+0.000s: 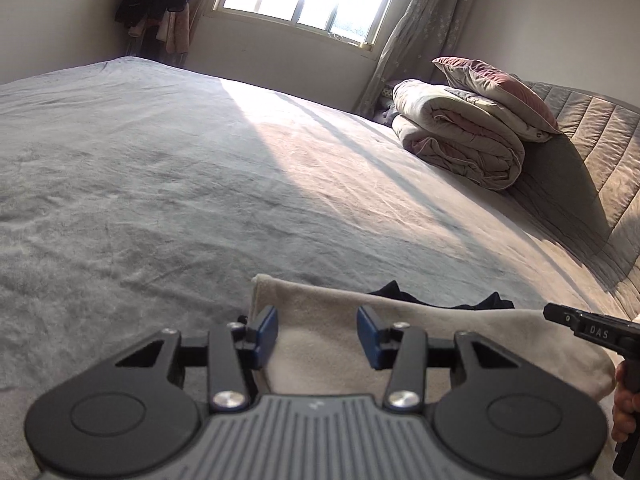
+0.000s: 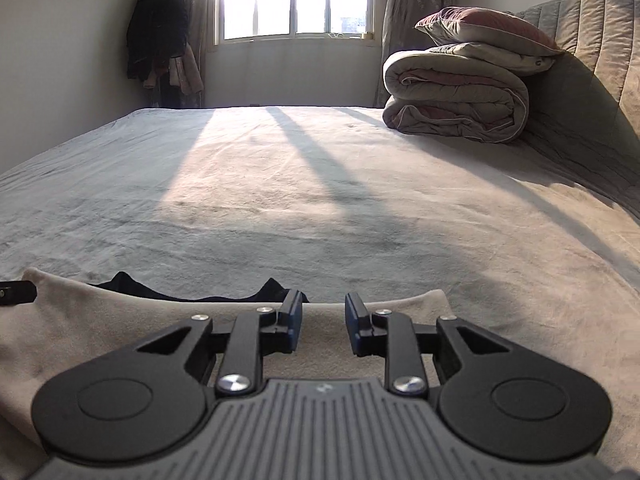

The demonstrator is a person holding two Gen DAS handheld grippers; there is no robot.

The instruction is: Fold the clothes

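A cream fleece garment (image 1: 320, 320) lies flat on the near part of the bed, seen in the right wrist view as the same cream garment (image 2: 100, 332). A dark navy garment (image 1: 440, 300) pokes out from behind its far edge, also dark navy (image 2: 192, 294) in the right wrist view. My left gripper (image 1: 318, 332) hovers over the cream cloth near its left corner, jaws apart, nothing pinched between the blue pads (image 1: 268, 334). My right gripper (image 2: 324, 324) sits over the cloth's right part, jaws a narrower gap apart, also empty.
The grey bed sheet (image 2: 320, 200) stretches ahead, sunlit in the middle. A rolled duvet (image 2: 456, 92) with a pillow (image 2: 488, 28) on top stands at the far right by the padded headboard (image 2: 600, 60). Clothes hang in the far left corner (image 2: 158, 28). A hand (image 1: 626, 400) holds the right gripper (image 1: 560, 316).
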